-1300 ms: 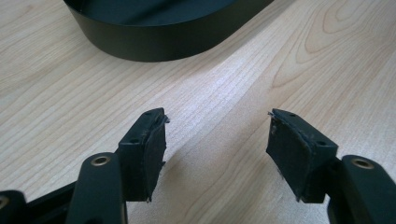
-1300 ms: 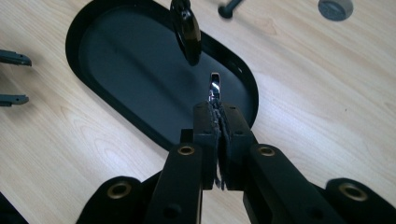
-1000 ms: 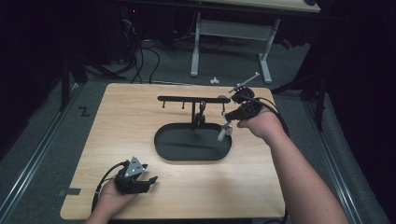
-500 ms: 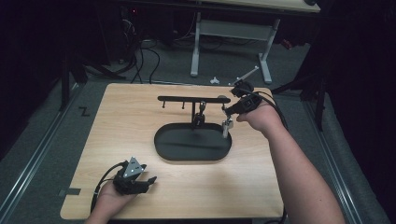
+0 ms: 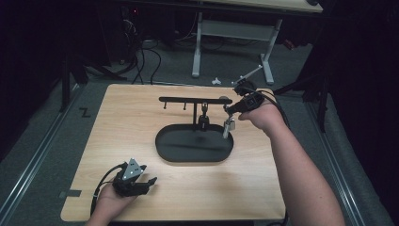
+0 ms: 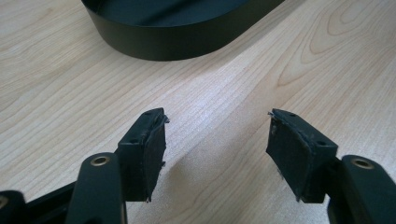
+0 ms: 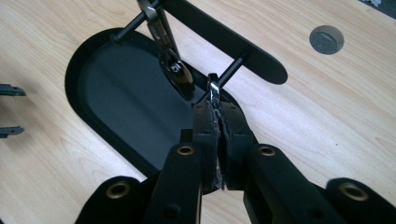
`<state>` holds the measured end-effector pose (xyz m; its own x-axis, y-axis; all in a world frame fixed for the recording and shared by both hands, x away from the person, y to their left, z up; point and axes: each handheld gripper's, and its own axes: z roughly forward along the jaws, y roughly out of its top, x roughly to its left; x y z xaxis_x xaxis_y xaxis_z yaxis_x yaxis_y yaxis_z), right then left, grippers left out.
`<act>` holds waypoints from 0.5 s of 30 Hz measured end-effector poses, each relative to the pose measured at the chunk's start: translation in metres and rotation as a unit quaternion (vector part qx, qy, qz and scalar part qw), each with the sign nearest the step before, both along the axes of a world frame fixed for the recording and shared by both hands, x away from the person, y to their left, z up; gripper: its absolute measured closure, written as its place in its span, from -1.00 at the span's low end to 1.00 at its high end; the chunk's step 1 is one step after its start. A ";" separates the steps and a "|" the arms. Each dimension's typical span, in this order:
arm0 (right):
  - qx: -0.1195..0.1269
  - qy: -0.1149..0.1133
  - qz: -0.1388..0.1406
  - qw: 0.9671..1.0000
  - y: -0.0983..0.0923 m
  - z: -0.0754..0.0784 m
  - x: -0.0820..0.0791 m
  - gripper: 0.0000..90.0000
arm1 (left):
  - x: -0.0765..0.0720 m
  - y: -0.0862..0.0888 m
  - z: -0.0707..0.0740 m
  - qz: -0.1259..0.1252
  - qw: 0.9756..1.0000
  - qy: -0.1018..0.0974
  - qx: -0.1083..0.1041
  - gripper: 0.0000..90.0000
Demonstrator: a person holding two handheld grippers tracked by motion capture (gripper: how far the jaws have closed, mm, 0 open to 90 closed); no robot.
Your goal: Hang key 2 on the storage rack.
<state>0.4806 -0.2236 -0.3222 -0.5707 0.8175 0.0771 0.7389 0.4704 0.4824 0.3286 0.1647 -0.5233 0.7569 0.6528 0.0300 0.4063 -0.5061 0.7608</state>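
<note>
Broadly, the wooden table (image 5: 141, 127) lies bare around the black oval tray (image 5: 194, 146). At its far right rim the right gripper (image 7: 215, 109) pinches a metal clip (image 7: 213, 88) beside the rack's (image 5: 195, 100) peg. Near left, left gripper (image 6: 217, 140) rests spread, holding nothing.

The right gripper (image 5: 230, 112) holds a padlock (image 5: 228, 126) by the rack (image 5: 190, 100); the left gripper (image 5: 147, 182) rests on the tabletop (image 5: 122, 127).

The high view is dim, the room black around a softly lit table (image 5: 141, 122). Both gripper views are bright and sharp on the wood, with soft shadows falling toward 6 o'clock; the nearest black parts blur at the bottom edge.
</note>
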 end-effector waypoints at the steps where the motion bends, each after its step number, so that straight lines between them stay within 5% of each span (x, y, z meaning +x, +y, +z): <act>1: -0.001 -0.002 0.001 1.000 0.000 -0.001 0.001 0.93 | 0.000 0.000 0.000 0.000 1.000 -0.001 0.000 -0.17; 15: -0.004 -0.017 -0.023 1.000 -0.008 -0.003 -0.004 0.71 | 0.001 0.003 0.001 0.001 1.000 -0.017 -0.019 -0.18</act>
